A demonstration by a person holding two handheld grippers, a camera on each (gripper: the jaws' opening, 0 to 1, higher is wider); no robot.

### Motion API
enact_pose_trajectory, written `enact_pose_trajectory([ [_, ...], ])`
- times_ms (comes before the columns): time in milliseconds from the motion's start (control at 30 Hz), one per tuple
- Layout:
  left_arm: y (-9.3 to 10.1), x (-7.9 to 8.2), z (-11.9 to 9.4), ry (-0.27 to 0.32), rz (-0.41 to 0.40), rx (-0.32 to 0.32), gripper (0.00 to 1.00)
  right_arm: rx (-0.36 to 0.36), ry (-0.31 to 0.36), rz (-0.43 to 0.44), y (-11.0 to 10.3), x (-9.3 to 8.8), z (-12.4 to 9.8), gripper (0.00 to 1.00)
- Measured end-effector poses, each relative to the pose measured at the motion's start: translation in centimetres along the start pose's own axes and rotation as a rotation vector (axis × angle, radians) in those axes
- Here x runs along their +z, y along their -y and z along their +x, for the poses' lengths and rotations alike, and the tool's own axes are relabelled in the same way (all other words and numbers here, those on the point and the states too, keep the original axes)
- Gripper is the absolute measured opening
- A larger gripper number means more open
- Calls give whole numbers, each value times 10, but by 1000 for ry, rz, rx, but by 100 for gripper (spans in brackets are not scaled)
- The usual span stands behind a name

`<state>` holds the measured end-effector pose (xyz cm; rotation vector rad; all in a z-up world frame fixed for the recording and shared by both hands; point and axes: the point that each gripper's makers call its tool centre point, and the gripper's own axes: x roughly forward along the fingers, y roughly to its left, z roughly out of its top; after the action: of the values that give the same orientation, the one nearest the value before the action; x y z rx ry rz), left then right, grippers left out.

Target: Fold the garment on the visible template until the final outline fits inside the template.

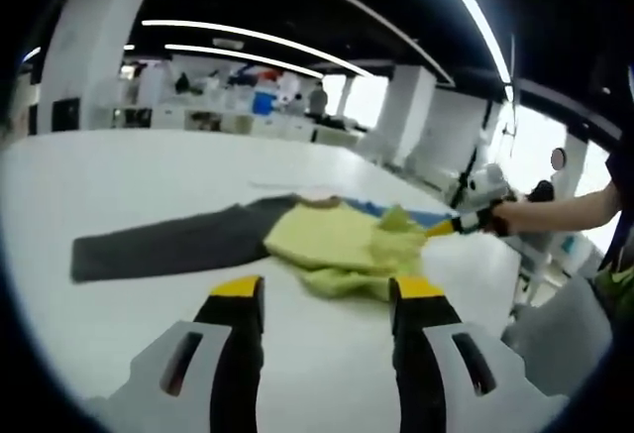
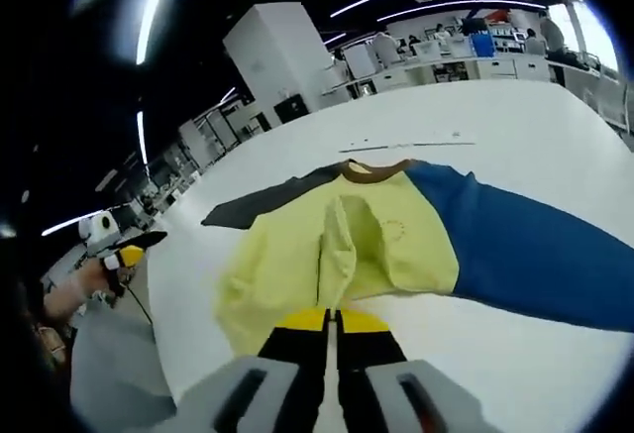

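Two grippers | left gripper [image 1: 325, 299] jaws apart, holding nothing | right gripper [image 2: 331, 326] jaws closed on shirt [image 2: 367, 240] hem at 6 o'clock | shirt flat on table [image 2: 515, 141], blue sleeve at 3 o'clock, grey at 10 | advice: lift hem evenly, fold toward collar.
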<state>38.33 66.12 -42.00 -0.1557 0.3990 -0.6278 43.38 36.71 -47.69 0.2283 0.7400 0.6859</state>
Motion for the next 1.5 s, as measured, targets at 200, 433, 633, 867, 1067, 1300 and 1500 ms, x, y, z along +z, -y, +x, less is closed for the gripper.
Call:
enact_pose_trajectory([
  [200,3,-1,11,-14,1,-28,46,-11,38,46,-2,-8,-28,0],
  [433,7,-8,32,-62,15,-73,43,-35,83,105,-7,-24,-66,0],
  [633,11,-28,56,-144,28,-114,41,-62,101,140,-10,-39,-86,0],
  [867,11,-56,80,-265,142,-138,35,-73,125,162,-11,-43,-96,0],
  [1067,9,-56,100,-259,393,-110,31,-83,136,166,-8,-41,-97,0],
  [1300,31,-60,111,-271,701,-213,15,-88,153,178,-5,-34,-96,0],
  [1500,30,-73,111,-323,809,-232,15,-85,157,184,-5,-34,-94,0],
])
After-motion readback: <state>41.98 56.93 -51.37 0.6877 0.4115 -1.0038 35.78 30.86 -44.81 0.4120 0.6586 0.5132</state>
